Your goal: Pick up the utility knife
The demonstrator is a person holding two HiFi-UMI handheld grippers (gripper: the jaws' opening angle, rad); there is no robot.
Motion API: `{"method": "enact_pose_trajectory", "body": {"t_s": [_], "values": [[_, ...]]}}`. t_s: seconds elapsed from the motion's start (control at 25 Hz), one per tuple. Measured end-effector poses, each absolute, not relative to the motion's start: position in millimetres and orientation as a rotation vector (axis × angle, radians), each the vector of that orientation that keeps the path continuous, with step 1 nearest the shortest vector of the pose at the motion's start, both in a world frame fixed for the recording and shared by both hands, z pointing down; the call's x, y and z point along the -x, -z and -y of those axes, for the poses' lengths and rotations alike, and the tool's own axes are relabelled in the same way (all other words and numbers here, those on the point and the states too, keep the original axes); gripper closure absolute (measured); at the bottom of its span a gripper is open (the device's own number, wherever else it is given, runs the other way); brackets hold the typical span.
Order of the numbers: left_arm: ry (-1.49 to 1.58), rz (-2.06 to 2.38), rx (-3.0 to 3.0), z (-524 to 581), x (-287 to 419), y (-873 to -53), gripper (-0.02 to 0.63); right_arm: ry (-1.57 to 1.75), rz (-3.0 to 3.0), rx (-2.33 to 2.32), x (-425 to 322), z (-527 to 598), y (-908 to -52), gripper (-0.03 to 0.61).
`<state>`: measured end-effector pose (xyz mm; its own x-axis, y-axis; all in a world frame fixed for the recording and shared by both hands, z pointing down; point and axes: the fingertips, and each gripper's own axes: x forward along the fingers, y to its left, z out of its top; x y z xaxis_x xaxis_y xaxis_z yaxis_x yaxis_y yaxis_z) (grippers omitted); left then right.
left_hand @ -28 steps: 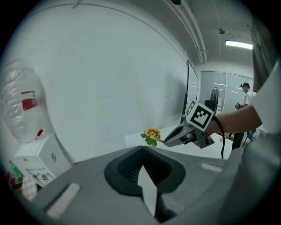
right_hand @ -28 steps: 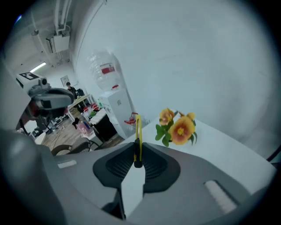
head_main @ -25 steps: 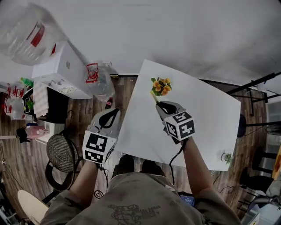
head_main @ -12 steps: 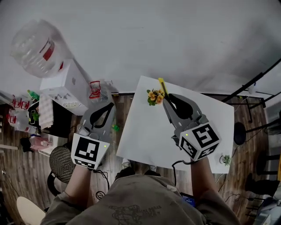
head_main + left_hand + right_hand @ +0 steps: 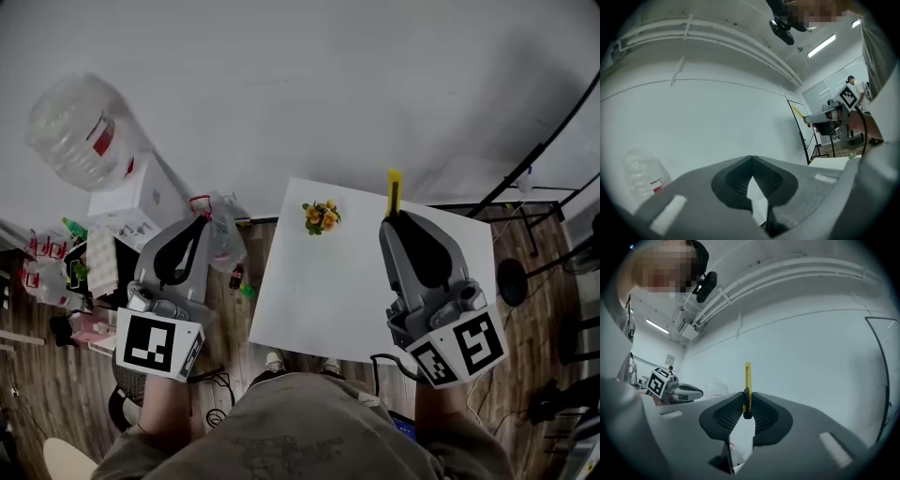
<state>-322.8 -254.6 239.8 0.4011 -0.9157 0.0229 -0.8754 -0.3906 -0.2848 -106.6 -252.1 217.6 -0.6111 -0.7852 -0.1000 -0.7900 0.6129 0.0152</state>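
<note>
While right claw (image 5: 397,217) clamps yellow utility knife (image 5: 395,192), left claw (image 5: 200,221) closed, empty; bottle (image 5: 80,131) red label unreadable.

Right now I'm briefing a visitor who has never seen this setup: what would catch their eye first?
The yellow utility knife stands out, clamped in the right gripper and poking past its jaws above the white table. The left gripper is closed and empty at the left. Small orange flowers sit near the table's far edge.
</note>
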Motion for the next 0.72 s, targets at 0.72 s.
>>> {"method": "enact_pose_trajectory", "body": {"t_s": [0.72], "values": [[0.317,-1.507,2.581,229,288,-278,0.614,0.118,-2.835,1.488,76,222,-295,0.499]]}}
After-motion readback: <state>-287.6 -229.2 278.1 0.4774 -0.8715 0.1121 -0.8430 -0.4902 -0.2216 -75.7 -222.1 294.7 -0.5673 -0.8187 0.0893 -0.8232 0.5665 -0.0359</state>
